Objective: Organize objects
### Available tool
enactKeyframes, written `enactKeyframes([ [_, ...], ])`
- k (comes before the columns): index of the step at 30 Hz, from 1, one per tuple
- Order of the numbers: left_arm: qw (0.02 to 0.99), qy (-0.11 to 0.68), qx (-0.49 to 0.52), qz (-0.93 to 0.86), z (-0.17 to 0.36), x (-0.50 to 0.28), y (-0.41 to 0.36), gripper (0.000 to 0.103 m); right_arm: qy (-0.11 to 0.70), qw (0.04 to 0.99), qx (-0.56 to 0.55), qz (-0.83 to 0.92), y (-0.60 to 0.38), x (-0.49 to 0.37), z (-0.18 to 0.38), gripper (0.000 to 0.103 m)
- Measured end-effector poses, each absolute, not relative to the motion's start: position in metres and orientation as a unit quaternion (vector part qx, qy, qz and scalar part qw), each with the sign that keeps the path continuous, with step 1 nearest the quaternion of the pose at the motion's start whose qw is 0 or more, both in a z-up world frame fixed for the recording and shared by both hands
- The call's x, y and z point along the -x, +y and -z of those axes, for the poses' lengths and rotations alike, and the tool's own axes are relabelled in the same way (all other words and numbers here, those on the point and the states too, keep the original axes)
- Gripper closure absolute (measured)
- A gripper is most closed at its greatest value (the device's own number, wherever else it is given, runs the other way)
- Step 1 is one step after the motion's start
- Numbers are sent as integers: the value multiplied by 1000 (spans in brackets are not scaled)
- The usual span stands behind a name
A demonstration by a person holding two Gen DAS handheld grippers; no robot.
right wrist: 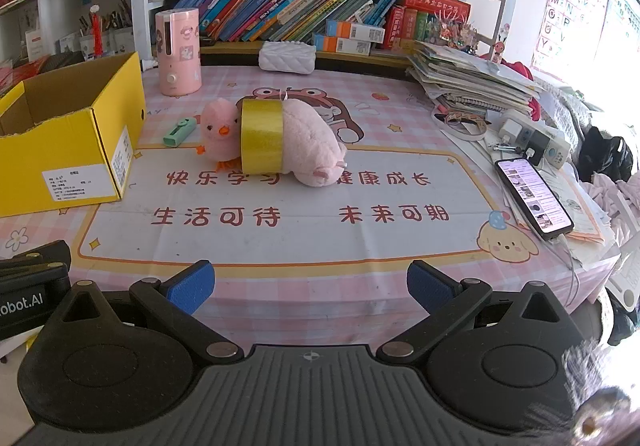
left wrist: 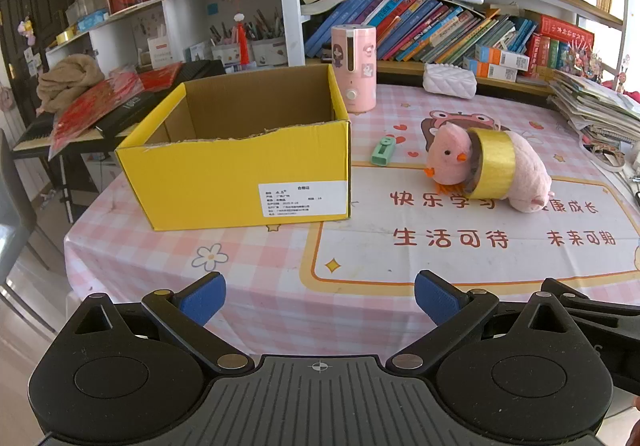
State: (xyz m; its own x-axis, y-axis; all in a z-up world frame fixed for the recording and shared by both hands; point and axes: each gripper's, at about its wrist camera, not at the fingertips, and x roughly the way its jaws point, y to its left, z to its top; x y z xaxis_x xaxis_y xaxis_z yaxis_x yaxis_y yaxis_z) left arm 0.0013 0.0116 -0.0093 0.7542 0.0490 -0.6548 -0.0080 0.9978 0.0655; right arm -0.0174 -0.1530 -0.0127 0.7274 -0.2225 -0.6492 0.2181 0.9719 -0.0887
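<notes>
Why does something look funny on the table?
The gold tape roll stands on edge, squeezed between the pink chick and the pink plush pig. The yellow box has a ragged, torn front edge.

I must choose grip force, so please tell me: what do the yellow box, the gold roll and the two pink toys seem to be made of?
Box: corrugated cardboard, yellow matte outside, raw brown inside; the front edge is torn.
Roll: probably tape or ribbon, with a glossy metallic gold sheen.
Chick and pig: soft plush fabric, fuzzy surface.
</notes>
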Motion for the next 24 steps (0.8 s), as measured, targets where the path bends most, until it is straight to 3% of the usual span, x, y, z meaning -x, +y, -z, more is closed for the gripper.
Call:
enactKeyframes([
  [24,935,352,-29,-14,7,4,6,1,350,929,3,118,-154,18,12,0],
])
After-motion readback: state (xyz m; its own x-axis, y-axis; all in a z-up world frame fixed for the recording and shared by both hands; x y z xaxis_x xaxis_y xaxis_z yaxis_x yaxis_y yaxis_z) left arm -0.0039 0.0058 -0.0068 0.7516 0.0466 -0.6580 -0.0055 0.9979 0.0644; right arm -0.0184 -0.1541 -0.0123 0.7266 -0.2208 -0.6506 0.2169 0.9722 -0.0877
